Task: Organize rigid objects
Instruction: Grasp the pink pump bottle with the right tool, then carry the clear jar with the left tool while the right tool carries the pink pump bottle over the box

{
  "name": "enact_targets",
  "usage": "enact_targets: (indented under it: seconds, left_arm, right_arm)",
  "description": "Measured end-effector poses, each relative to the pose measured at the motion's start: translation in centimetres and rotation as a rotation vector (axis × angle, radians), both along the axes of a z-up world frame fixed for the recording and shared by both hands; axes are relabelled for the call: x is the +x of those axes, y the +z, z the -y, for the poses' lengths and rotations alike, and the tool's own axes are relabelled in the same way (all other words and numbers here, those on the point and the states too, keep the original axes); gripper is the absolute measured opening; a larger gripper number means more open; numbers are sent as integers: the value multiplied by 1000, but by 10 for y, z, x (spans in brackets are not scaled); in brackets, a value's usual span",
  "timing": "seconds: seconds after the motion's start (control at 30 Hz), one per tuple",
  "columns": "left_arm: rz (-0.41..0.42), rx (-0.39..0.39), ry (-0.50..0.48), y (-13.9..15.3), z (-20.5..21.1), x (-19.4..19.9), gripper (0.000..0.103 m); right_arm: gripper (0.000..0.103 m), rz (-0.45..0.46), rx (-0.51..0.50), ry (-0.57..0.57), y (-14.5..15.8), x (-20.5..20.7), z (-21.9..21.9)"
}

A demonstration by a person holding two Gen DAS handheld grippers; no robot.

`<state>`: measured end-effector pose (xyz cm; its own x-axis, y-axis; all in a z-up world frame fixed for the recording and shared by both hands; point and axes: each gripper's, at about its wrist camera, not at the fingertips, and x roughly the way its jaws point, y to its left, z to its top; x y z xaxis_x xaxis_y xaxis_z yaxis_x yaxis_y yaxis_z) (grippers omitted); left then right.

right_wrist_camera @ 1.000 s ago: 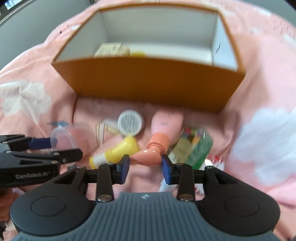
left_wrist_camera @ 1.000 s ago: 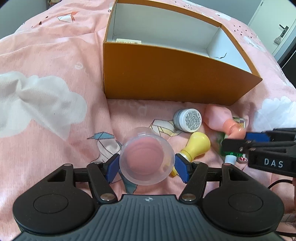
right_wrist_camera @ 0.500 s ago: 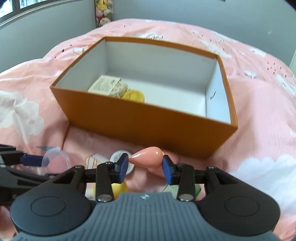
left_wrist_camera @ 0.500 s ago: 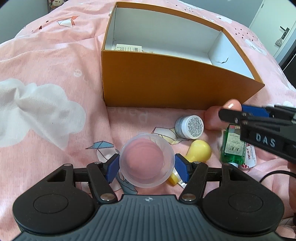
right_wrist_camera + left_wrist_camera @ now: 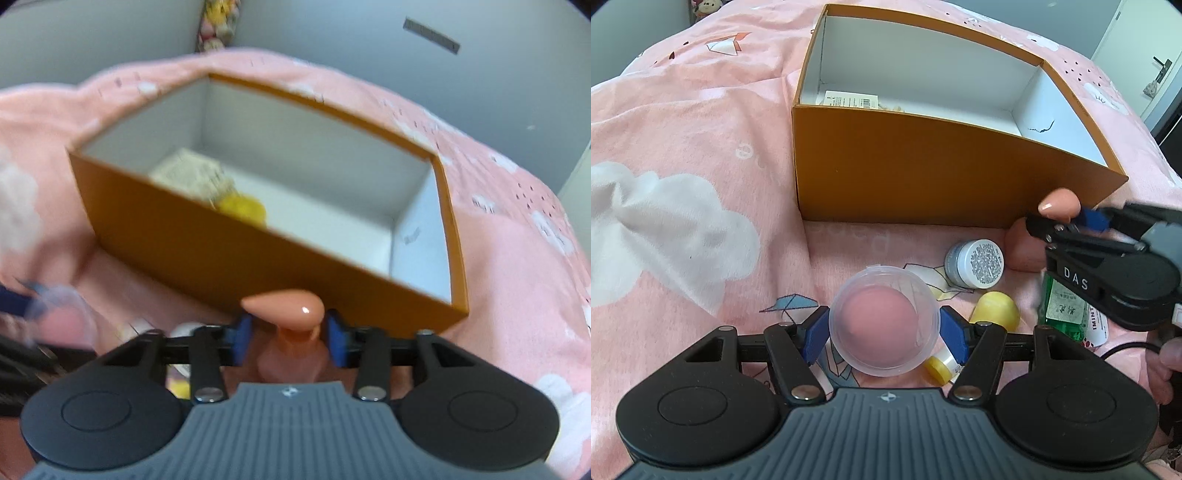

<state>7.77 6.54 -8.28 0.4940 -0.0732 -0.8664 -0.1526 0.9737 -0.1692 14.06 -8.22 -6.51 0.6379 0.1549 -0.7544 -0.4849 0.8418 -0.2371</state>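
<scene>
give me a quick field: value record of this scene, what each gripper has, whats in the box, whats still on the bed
left gripper: shut on clear plastic cup, low over the bed
right gripper: jaws just closing on pink pump bottle, in front of the box
orange box: open, holds a labelled packet and something yellow
pink bedspread: small white jar, yellow bottle, green bottle
</scene>
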Motion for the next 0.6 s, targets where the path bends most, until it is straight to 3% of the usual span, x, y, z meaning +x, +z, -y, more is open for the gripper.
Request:
enact_targets:
  seconds: [0.3, 0.6]
  left_arm:
    - [30, -1, 7, -3, -1, 1, 74]
    - [63, 49, -8, 3, 8, -1, 73]
  right_arm:
    - [26, -32, 54, -37, 4, 6, 12]
    - [25, -45, 97, -63, 7, 4, 19]
